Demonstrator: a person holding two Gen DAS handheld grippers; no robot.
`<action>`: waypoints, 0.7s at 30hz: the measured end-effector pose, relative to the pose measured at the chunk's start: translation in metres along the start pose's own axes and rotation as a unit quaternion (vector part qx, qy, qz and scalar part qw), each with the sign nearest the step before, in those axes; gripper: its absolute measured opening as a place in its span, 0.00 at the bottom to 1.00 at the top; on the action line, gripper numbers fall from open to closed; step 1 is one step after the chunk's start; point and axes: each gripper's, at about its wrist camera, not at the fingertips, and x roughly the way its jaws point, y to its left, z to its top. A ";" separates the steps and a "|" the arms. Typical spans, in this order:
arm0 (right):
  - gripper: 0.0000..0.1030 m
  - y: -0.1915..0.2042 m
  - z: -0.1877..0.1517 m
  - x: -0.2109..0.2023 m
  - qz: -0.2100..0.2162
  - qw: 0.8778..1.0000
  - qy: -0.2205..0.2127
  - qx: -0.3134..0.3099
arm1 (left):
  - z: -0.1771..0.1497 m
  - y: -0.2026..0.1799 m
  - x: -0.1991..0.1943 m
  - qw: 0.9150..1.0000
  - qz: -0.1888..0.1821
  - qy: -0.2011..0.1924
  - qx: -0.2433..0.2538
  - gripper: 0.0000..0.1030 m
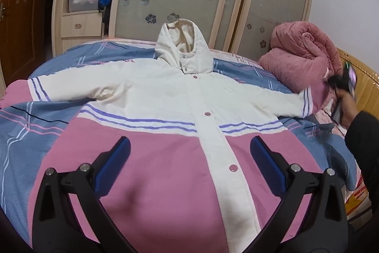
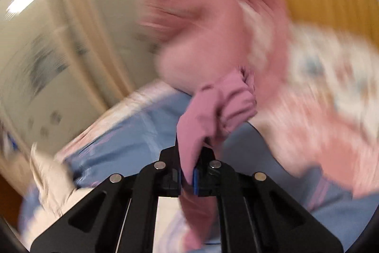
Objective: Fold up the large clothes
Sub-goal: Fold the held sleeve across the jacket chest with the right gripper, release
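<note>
Right wrist view: heavily smeared by motion. The wardrobe (image 2: 59,58), the pink quilt (image 2: 213,23) and the bedsheet (image 2: 132,134) show only as streaks; no pattern is legible. The right claw (image 2: 188,178) pinches pink cuff fabric (image 2: 213,110); its pads are mostly covered.

Left wrist view: the jacket (image 1: 165,98) hem is cut off at the bottom edge. The jacket's far sleeve end is blurred beside a hand (image 1: 348,108).
</note>
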 end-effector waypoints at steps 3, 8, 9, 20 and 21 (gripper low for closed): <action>0.07 0.121 -0.015 -0.029 0.053 0.991 -0.025 -0.121 | 0.003 0.004 -0.007 1.000 0.002 -0.009 -0.006 0.98; 0.07 0.274 -0.104 -0.043 0.129 0.958 0.013 -0.254 | 0.007 0.013 -0.017 1.000 0.012 -0.025 -0.008 0.98; 0.07 0.302 -0.136 -0.040 0.141 0.948 0.029 -0.283 | 0.007 0.016 -0.018 1.000 0.015 -0.026 -0.010 0.98; 0.89 0.377 -0.298 -0.037 0.184 0.892 0.154 -0.384 | 0.009 0.045 -0.027 0.999 0.028 -0.018 -0.042 0.98; 0.90 0.369 -0.285 -0.059 0.203 0.896 0.133 -0.372 | 0.010 0.045 -0.029 0.998 0.027 -0.019 -0.044 0.98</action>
